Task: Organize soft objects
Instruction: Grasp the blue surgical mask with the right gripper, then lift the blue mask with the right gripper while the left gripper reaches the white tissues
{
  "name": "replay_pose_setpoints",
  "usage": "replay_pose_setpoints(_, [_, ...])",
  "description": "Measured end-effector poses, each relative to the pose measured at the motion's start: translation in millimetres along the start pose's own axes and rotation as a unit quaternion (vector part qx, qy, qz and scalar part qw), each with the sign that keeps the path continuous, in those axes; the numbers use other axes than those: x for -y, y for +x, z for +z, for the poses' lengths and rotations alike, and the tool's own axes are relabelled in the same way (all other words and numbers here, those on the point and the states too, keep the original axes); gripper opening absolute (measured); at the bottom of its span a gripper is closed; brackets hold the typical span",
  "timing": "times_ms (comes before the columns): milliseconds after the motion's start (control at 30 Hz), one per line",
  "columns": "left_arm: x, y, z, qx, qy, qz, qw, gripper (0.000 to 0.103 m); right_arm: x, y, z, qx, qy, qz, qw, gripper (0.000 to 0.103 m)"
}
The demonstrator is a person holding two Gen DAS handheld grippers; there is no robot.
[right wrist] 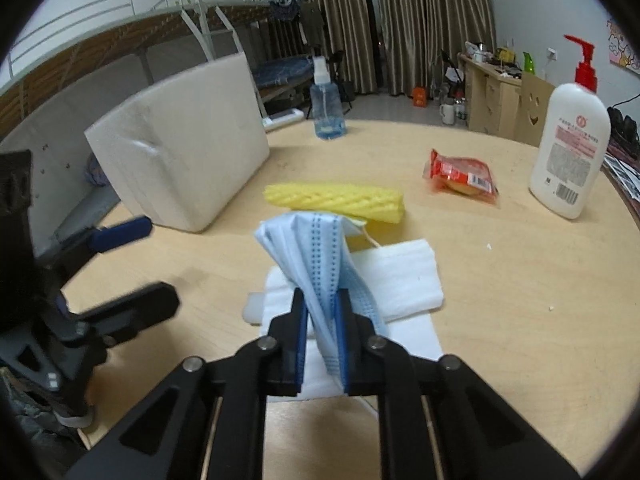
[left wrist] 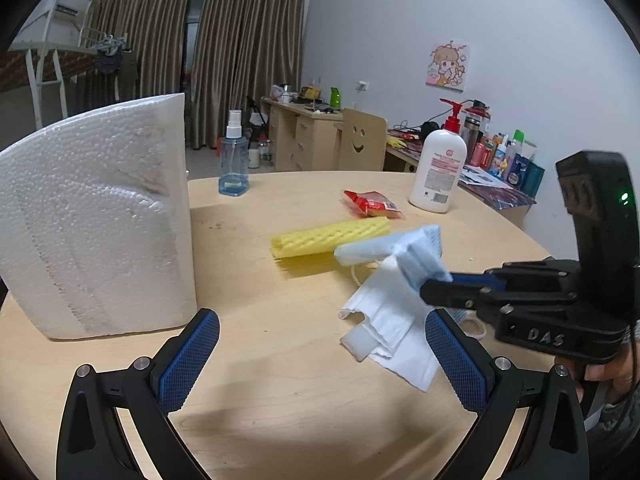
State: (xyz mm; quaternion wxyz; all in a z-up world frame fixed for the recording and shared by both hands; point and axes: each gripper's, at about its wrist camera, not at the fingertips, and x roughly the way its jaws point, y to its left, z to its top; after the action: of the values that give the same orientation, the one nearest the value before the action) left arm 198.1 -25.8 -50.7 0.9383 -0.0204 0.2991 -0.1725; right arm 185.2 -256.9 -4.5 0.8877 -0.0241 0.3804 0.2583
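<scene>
- The right gripper (right wrist: 320,300) is pinching a blue face mask (right wrist: 316,248) between its fingers, which are standing narrow with the pleated fabric bunching up out of them and lifting off the table (right wrist: 500,300).
- Just beyond and beneath those fingertips, white foam sheets (right wrist: 400,280) are lying flat on the wood.
- Past the mask, a yellow foam net sleeve (right wrist: 336,198) is lying on its side; whether anything is sitting inside it cannot be told.
- The left gripper (left wrist: 320,352) is hovering with its fingers spread wide and holding nothing; the white sheets are lying just ahead of its right finger (left wrist: 456,364).
- Ahead of the left finger (left wrist: 188,360), a white polystyrene block (left wrist: 96,216) is standing upright.
- Farther out from both grippers, a spray bottle (left wrist: 233,160) is holding a little blue liquid at its bottom, and a white pump bottle (left wrist: 438,164) with a red pump is standing upright, its contents hidden.
- Between those two bottles, a sealed red snack packet (right wrist: 460,174) is lying flat.
</scene>
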Motion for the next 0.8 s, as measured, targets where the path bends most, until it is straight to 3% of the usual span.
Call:
replay_pose_setpoints(467, [20, 6, 3, -0.009, 0.027, -0.046, 0.9985, 0.103, 5, -39, -4, 0.05, 0.005, 0.009, 0.999, 0.016])
replay_pose_setpoints(800, [48, 25, 11, -0.044, 0.051, -0.081, 0.9945, 0.103, 25, -66, -17, 0.083, 0.033, 0.011, 0.996, 0.016])
